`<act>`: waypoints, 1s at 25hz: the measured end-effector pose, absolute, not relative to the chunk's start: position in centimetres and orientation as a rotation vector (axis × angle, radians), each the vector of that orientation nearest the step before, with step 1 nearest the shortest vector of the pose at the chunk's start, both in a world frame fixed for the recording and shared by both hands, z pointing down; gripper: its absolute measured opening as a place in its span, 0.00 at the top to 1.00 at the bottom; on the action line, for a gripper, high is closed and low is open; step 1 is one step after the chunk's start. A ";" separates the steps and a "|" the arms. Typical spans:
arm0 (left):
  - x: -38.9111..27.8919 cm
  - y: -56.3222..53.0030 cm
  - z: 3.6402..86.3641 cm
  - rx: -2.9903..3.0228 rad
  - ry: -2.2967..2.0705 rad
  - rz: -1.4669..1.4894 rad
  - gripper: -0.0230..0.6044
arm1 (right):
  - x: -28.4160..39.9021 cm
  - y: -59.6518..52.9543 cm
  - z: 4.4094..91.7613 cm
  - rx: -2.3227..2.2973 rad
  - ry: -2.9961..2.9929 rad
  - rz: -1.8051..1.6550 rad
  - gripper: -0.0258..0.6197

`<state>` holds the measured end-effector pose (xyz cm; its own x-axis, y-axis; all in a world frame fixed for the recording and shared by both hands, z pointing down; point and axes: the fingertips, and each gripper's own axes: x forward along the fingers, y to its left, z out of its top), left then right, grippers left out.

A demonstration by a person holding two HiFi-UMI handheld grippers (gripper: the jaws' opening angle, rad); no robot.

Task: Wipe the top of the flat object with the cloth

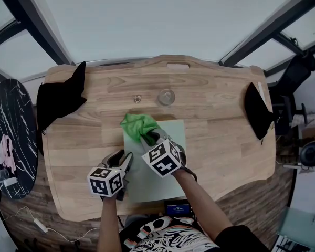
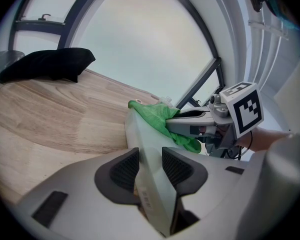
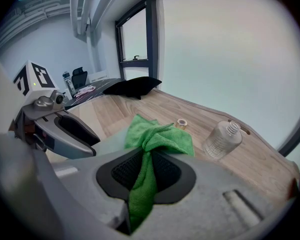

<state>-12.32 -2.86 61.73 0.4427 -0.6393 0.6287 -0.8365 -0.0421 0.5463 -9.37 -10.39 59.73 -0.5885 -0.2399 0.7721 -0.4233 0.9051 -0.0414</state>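
On the wooden table (image 1: 220,140), under dark-framed windows, the pale green flat object (image 1: 173,133) lies at the near middle. Beyond the flat object are a clear bottle (image 1: 166,97) and a small ring (image 1: 137,98). Only the head view shows the black cloth (image 1: 60,96) well to its left. The left gripper (image 1: 127,159) is at its near-left edge; the left gripper view shows both pads clamped on that edge. The right gripper view shows the right gripper (image 1: 149,136) pinching the green cloth (image 1: 138,125), which rests on the far-left corner.
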 end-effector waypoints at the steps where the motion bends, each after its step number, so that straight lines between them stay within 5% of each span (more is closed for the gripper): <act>1: -12.3 -2.9 61.7 1.758 -1.275 0.265 0.73 | -9.4 -10.4 59.7 0.469 -2.222 0.276 0.87; 25: -12.4 -3.0 62.0 1.753 -1.286 0.252 0.74 | -8.9 -8.1 60.0 0.415 -2.194 0.244 0.87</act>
<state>-12.43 -2.96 62.00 0.4342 -0.6494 0.6243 -0.8369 -0.0343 0.5463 -8.93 -8.09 60.03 -0.5698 -0.2085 0.7949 -0.3780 0.9254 -0.0283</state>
